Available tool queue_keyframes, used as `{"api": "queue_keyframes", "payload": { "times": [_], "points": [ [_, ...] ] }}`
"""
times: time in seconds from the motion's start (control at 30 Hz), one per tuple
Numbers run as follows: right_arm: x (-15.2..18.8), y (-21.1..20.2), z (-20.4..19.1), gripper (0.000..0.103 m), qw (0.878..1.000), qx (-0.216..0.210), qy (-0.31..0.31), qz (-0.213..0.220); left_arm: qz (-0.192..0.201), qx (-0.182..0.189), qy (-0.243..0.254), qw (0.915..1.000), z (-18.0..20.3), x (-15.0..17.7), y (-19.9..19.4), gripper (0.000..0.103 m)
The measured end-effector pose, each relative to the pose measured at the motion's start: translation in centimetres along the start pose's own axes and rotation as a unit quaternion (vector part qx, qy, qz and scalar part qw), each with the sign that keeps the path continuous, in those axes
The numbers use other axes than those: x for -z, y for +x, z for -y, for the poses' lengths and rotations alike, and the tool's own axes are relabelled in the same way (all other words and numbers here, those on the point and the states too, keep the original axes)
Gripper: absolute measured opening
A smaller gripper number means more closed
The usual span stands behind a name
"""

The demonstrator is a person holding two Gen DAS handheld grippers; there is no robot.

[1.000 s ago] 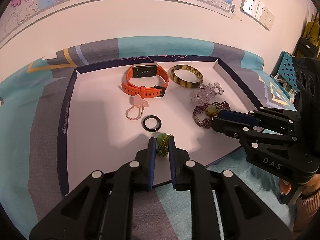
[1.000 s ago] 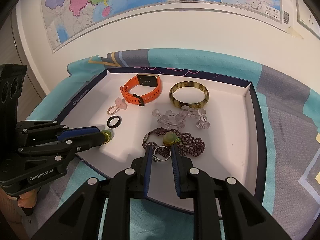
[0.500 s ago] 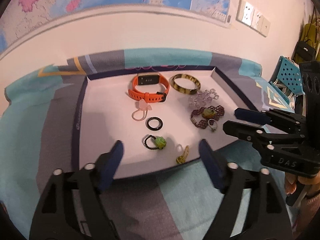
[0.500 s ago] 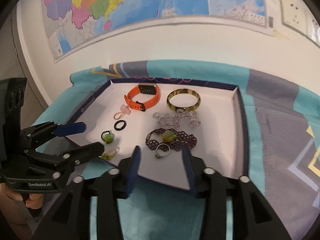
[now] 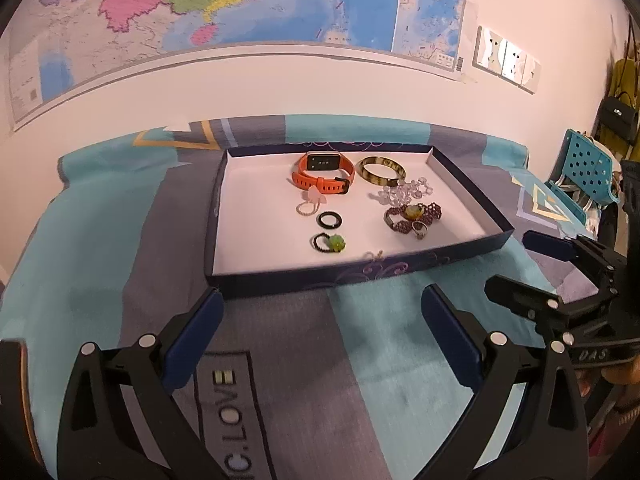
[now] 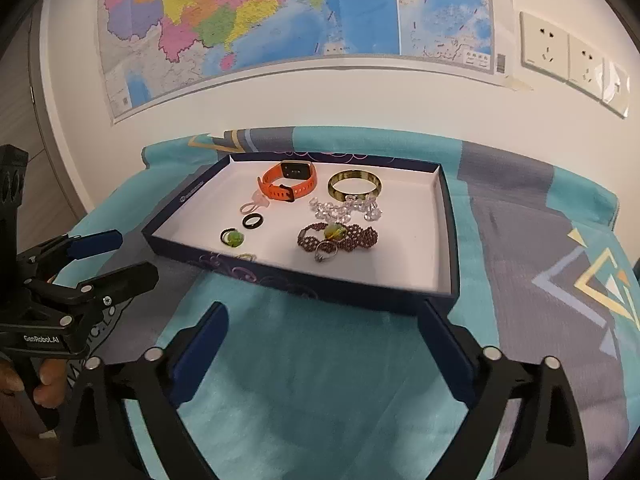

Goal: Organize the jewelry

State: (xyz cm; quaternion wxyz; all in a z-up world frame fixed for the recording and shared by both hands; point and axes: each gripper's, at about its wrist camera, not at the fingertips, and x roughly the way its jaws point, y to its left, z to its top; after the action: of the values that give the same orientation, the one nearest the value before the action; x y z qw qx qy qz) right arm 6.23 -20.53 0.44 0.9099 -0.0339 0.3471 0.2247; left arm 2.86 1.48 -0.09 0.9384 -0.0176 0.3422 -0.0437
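Watch (image 5: 323, 172) left of bangle (image 5: 380, 171), both in tray (image 5: 468, 178).

Tray (image 5: 468, 184) navy outside w/ purple swirls, white inside. Watch (image 5: 323, 178) bright orange, dark face. Bangle (image 5: 380, 170) mottled amber-brown. Bead cluster (image 5: 404, 194) clear. Beaded bracelet (image 5: 414, 213) dark purple, yellow-green stone. Small ring (image 5: 329, 220) black. Another black loop w/ green charm (image 5: 329, 242). Cloth (image 5: 100, 248) teal + grey blocks, gold-white triangles. Map (image 6: 280, 12) mostly blue, pink/yellow/green/purple patches. Gripper pads (image 5: 192, 344) blue, frames black.
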Motion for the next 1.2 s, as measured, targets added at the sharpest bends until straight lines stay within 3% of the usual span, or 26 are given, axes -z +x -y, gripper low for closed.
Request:
{"api": "queue_keyframes", "payload": {
  "times": [0.53,1.2],
  "points": [
    [2.8,-2.0,-1.6,0.096,1.000,0.016,0.003,0.008,-0.010,-0.031,-0.012,0.9994,0.5,2.6,-2.1,0.097],
    [4.1,-2.3,-2.6,0.096,1.000,0.004,0.003,0.001,-0.029,-0.030,-0.021,0.9989,0.6,3.7,-2.3,0.097]
  ]
}}
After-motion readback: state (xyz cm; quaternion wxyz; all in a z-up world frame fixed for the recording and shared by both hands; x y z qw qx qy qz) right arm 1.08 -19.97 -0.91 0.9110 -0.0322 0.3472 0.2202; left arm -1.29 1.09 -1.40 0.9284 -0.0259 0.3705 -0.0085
